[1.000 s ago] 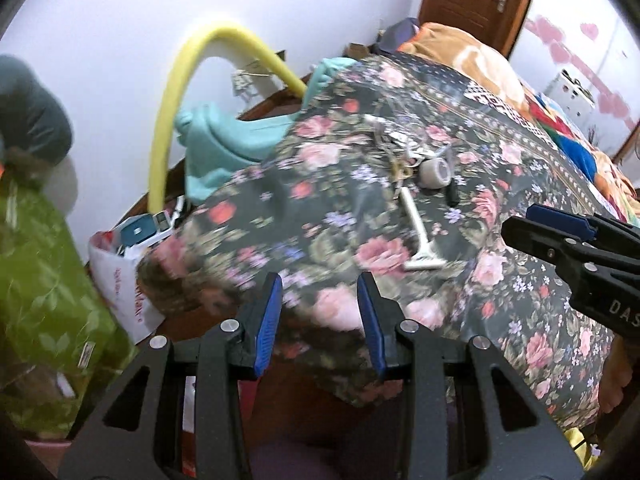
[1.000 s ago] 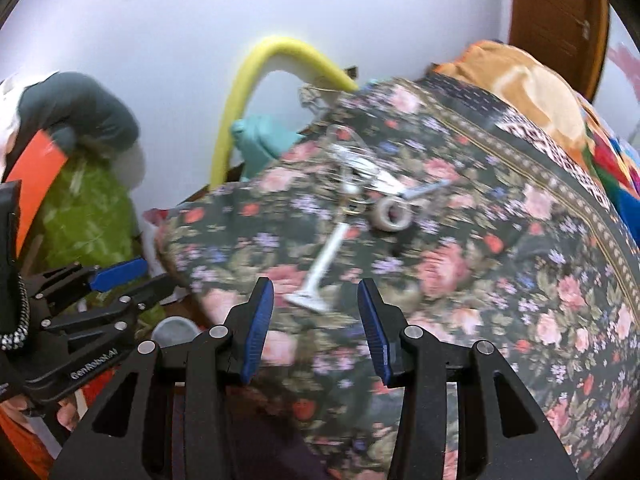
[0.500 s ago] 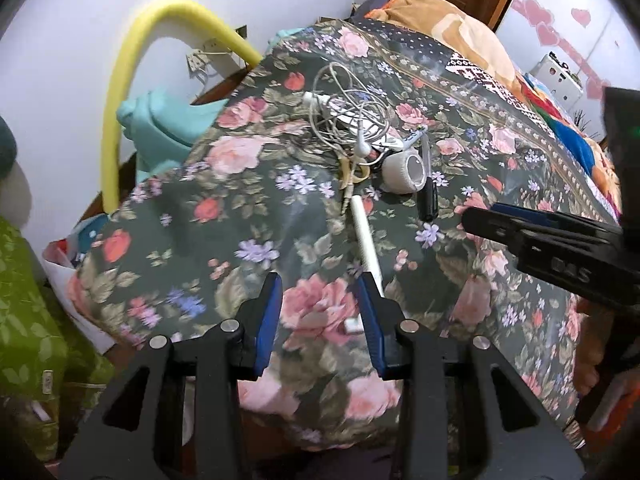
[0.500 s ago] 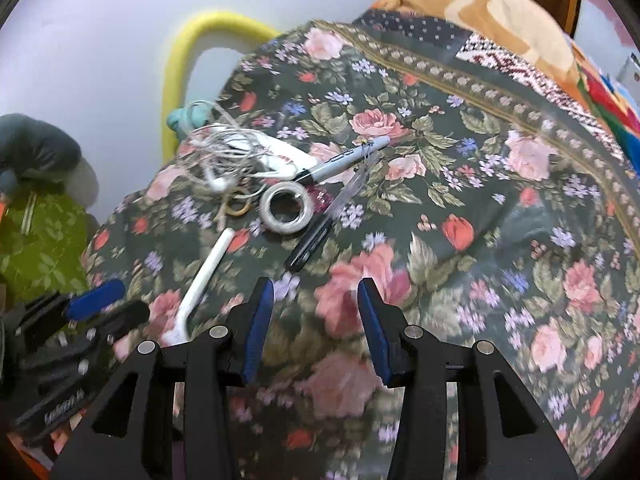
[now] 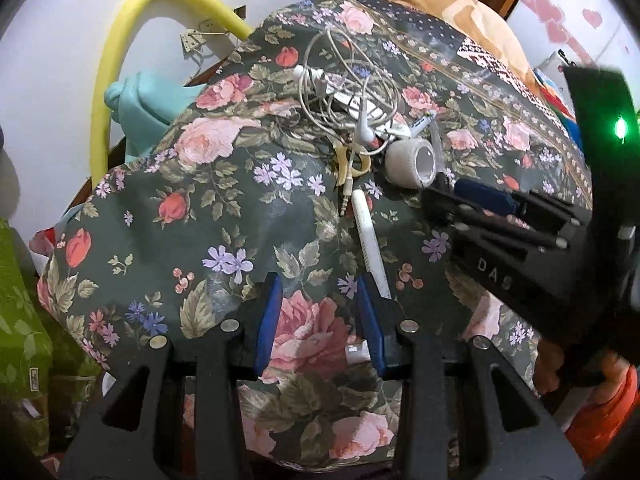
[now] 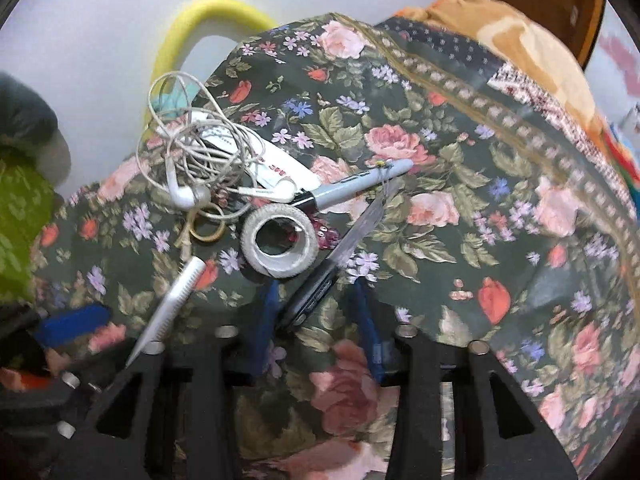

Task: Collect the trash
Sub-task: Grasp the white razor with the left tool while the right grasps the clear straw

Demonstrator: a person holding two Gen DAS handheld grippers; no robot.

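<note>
Our right gripper (image 6: 314,308) hangs low over the floral bedspread (image 6: 460,208), and its jaws have just been closing. The black marker (image 6: 310,298) lies slantwise between them, its lower end against the left pad; we can't tell if both pads press on it yet. The tape roll (image 6: 280,240) sits just beyond the fingertips, touching the marker's far side. Past it lie a grey pen (image 6: 360,182), a tangle of white earphones (image 6: 192,164) over a white packet, and a rubber band (image 6: 206,224). The white comb (image 5: 370,240) lies left of the marker, its lower end running under our left gripper (image 5: 318,312), which is part open with only cloth between the pads. A yellow foam tube (image 5: 120,40) arcs behind the bed.
</note>
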